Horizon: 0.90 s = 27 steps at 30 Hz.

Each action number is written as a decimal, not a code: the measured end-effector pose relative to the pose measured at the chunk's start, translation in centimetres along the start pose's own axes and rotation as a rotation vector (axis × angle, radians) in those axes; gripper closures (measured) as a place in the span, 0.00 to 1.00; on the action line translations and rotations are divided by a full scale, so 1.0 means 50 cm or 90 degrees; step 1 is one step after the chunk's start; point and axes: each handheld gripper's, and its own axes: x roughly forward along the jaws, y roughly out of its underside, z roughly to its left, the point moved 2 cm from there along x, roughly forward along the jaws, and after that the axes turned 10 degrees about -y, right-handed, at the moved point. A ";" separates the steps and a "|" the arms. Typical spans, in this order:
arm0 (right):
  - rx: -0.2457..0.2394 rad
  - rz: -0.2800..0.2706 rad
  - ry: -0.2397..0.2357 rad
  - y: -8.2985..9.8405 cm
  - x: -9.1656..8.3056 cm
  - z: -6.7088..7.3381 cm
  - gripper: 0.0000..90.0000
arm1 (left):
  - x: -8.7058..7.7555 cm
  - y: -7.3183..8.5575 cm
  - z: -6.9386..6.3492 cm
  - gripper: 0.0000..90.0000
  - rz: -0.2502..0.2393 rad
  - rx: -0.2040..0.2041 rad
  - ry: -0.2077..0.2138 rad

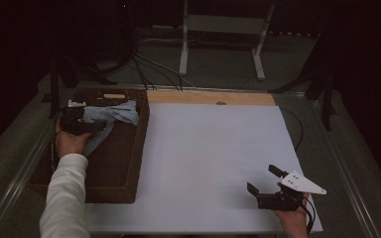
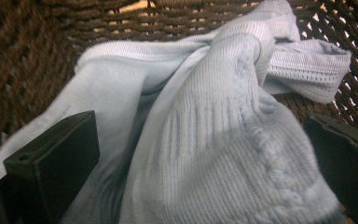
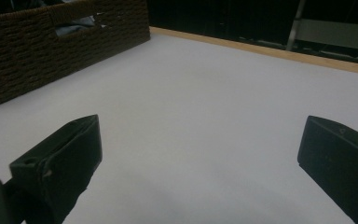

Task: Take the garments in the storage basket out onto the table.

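Inside the brown basket (image 1: 124, 163), the left tongs (image 1: 87, 123) sat wide apart around a light blue sweater (image 2: 205, 140); the right tongs (image 1: 267, 179) were apart over the worktop (image 1: 208, 148).

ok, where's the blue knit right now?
In the high view the blue knit lies in the far end of the wicker basket at table left, with the open left gripper around it.
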 end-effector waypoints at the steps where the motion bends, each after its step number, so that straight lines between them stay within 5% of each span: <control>1: -0.001 -0.001 0.000 0.000 0.000 0.000 0.00 | 0.003 0.002 -0.001 0.00 0.010 0.002 0.003; 16: 0.001 -0.003 0.001 0.000 -0.003 -0.001 0.00 | 0.024 0.017 -0.008 0.01 0.060 0.006 0.014; 19: 0.001 -0.004 0.001 0.000 -0.003 -0.001 0.00 | 0.029 0.021 -0.011 0.05 0.085 0.010 -0.012; 27: 0.001 -0.006 0.003 0.000 -0.005 -0.001 0.00 | 0.046 0.036 -0.017 0.09 0.152 0.009 -0.005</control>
